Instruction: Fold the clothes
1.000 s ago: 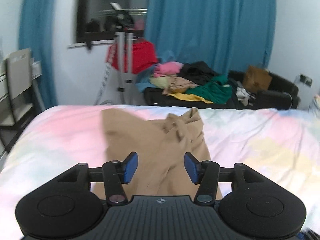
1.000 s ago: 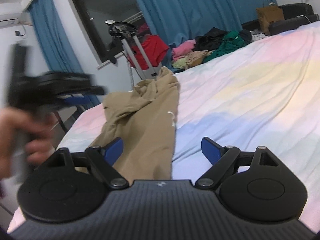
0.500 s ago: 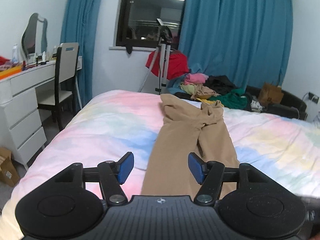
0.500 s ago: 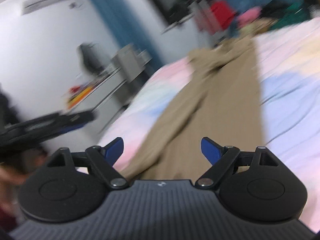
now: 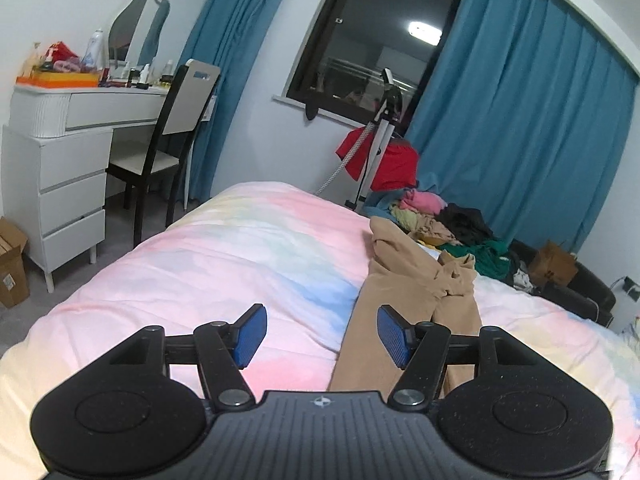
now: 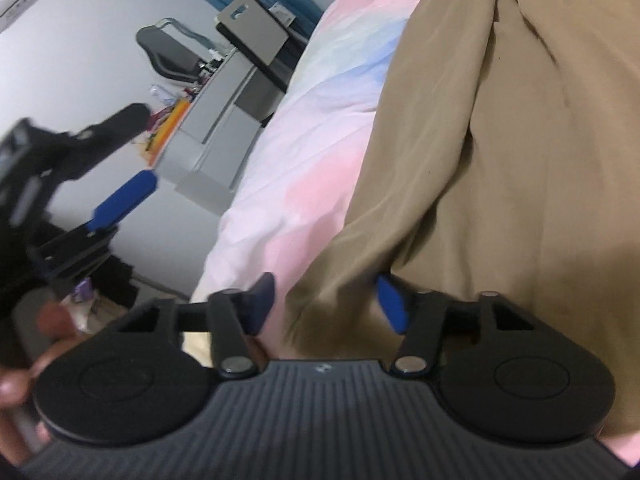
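Nearer now: creased tan trousers.

Indoor artificial light, even and moderately bright; a ceiling lamp's reflection glares in the dark window. Left wrist view sharp, with soft shadows. Right wrist view motion-blurred, most at its left edge, where the other tool smears. Both show strong fisheye bending and dark corner vignetting.
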A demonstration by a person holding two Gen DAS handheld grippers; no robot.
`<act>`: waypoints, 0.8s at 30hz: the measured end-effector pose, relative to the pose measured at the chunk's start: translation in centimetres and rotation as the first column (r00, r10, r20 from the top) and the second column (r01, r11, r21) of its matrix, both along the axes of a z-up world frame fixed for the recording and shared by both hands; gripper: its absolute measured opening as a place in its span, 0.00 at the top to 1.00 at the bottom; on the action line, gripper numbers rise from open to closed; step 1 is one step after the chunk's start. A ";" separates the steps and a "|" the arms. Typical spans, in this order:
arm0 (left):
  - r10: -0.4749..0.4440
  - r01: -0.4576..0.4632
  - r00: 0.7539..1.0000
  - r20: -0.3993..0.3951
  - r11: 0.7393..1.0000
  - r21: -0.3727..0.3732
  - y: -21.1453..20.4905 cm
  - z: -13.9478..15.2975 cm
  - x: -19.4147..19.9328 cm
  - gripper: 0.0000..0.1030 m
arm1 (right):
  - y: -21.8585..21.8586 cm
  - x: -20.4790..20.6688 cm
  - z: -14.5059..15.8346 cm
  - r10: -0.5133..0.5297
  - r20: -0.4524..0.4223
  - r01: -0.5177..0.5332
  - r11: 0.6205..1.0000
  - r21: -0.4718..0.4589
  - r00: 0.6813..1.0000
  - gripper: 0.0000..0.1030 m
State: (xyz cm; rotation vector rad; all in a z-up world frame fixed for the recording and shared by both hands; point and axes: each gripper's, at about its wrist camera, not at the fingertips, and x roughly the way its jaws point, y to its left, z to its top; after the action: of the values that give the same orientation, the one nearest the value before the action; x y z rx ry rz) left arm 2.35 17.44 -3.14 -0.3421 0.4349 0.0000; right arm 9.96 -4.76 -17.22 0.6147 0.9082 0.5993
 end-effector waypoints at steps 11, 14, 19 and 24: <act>-0.129 0.116 0.987 -0.092 0.985 -0.130 0.6 -0.9 1.1 0.38 | -3.3 -3.4 4.8 0.017 0.136 0.001 0.991 -0.135 0.991 0.95; -0.186 0.159 0.970 -0.158 0.973 -0.166 0.3 -1.7 1.5 0.38 | -5.2 -4.3 5.7 0.014 0.143 0.006 0.990 -0.140 0.990 0.96; -0.209 0.183 0.939 -0.273 0.976 -0.118 -1.5 -3.4 1.8 0.38 | -7.6 -4.5 5.2 -0.017 0.137 0.038 0.988 -0.151 0.990 0.96; -0.255 0.296 0.906 -0.338 0.952 0.075 -5.0 -4.2 1.3 0.38 | -9.1 -4.1 4.1 -0.084 0.137 0.115 0.964 -0.239 0.987 0.93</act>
State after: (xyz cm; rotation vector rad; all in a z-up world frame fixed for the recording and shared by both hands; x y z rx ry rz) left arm 3.68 12.42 -7.38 -0.1533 0.8058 -0.1952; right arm 5.83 -13.89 -13.07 0.3916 0.8128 0.4217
